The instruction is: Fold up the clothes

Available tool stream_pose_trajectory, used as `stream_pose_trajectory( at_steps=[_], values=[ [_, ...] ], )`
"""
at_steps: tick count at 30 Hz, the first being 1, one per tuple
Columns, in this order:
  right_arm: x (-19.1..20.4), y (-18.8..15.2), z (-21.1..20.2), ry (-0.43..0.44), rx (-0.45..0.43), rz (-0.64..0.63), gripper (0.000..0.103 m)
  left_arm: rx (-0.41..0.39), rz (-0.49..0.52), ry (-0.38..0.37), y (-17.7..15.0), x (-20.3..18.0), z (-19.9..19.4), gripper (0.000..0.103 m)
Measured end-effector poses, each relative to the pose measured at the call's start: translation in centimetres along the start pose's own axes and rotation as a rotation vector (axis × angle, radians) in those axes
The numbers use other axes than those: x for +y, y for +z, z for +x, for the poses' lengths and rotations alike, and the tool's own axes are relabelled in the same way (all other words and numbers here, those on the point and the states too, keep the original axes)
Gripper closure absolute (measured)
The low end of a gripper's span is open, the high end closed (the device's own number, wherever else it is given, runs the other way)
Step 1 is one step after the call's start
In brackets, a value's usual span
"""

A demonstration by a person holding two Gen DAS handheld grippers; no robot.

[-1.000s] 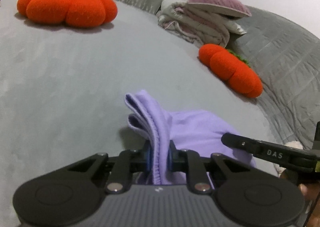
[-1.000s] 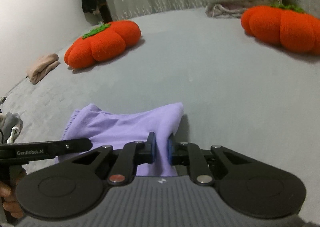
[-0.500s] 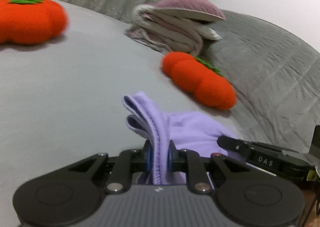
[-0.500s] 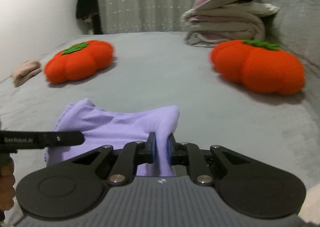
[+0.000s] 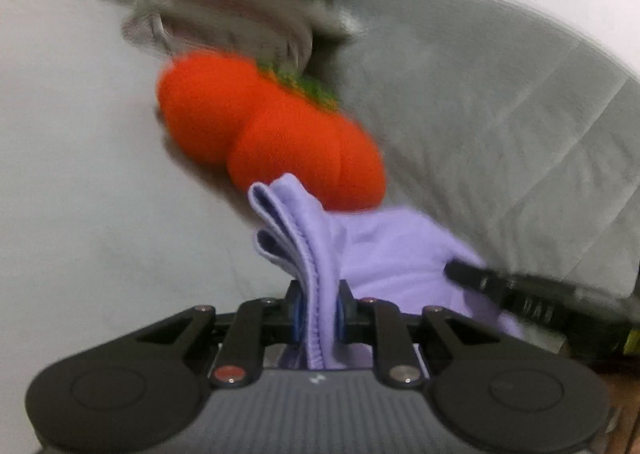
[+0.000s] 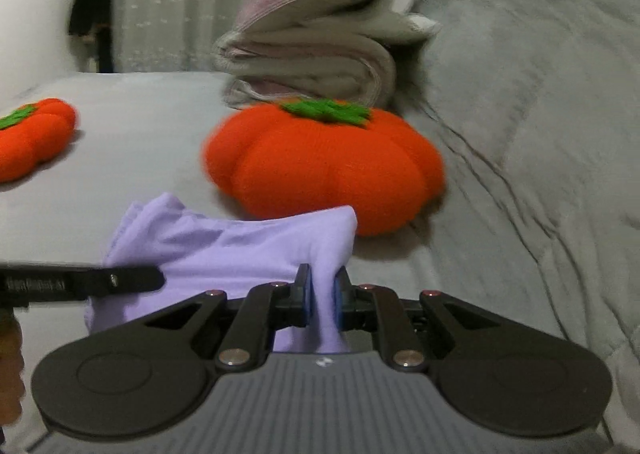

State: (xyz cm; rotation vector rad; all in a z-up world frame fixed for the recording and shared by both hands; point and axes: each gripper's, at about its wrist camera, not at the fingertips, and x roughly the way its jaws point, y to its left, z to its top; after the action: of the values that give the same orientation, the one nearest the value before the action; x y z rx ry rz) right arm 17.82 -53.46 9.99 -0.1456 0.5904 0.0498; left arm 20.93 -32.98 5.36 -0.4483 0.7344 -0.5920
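Note:
A lilac folded garment (image 5: 384, 250) (image 6: 224, 250) hangs between both grippers above the grey bed. My left gripper (image 5: 319, 312) is shut on its hemmed, layered edge, which sticks up past the fingers. My right gripper (image 6: 322, 296) is shut on the opposite corner of the same garment. In the left wrist view the right gripper (image 5: 516, 298) shows as a dark bar at the right; in the right wrist view the left gripper (image 6: 80, 282) crosses at the left. The cloth's lower part is hidden behind the gripper bodies.
An orange pumpkin cushion (image 5: 272, 134) (image 6: 324, 166) lies just beyond the garment. Behind it sits a stack of folded blankets (image 6: 316, 54) with a mauve pillow on top. A second pumpkin cushion (image 6: 32, 138) is at the far left. A grey quilt (image 6: 540, 114) rises at the right.
Both grippers have swung right and forward with the garment, toward the nearer pumpkin cushion and the blanket stack, which now look much larger. Their hold on the cloth is unchanged.

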Motion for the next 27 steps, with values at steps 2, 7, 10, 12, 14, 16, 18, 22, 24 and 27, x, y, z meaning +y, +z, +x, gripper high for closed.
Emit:
stream_pose_trajectory(
  at_steps=[2,7,10,12,14,16,18,22,24,27],
  values=[
    [-2.2,-1.2,2.8,-0.089,0.1,0.065,0.086,0.069,-0.024,0.1,-0.7,0.9,2.8,0.076],
    [-4.4,-2.9,4.0,-0.132,0.163,0.167,0.069,-0.031,-0.062,0.151,-0.7,3.1,0.8,0.07],
    [-5.4,-3.4,3.6,-0.116,0.148,0.237,0.069,-0.072,-0.01,0.136,-0.4,2.1,-0.5,0.07],
    [-6.1,-3.7,3.4,-0.105,0.139,0.284,0.069,-0.088,0.041,0.096,-0.7,0.2,-0.8,0.07],
    [-4.8,-3.6,3.5,-0.066,0.154,0.245,0.069,-0.103,0.109,0.054,-1.0,-1.9,-0.5,0.07],
    [-3.8,-3.3,4.3,-0.04,0.19,0.226,0.069,-0.085,0.172,0.007,-2.0,-3.6,0.7,0.07],
    [-3.3,-3.1,5.8,-0.035,0.238,0.257,0.069,-0.052,0.163,0.008,-2.2,-3.5,1.5,0.07],
    [-1.9,-5.4,8.7,-0.05,0.339,0.245,0.074,0.016,0.102,0.043,-2.3,-2.3,2.6,0.088],
    [-2.1,-5.0,7.5,-0.097,0.315,0.298,0.074,0.05,0.072,0.06,-2.3,-1.7,3.2,0.095],
    [-2.4,-4.5,3.9,-0.134,0.217,0.423,0.064,0.085,0.049,0.098,-2.2,-1.2,3.6,0.085]
  ],
)
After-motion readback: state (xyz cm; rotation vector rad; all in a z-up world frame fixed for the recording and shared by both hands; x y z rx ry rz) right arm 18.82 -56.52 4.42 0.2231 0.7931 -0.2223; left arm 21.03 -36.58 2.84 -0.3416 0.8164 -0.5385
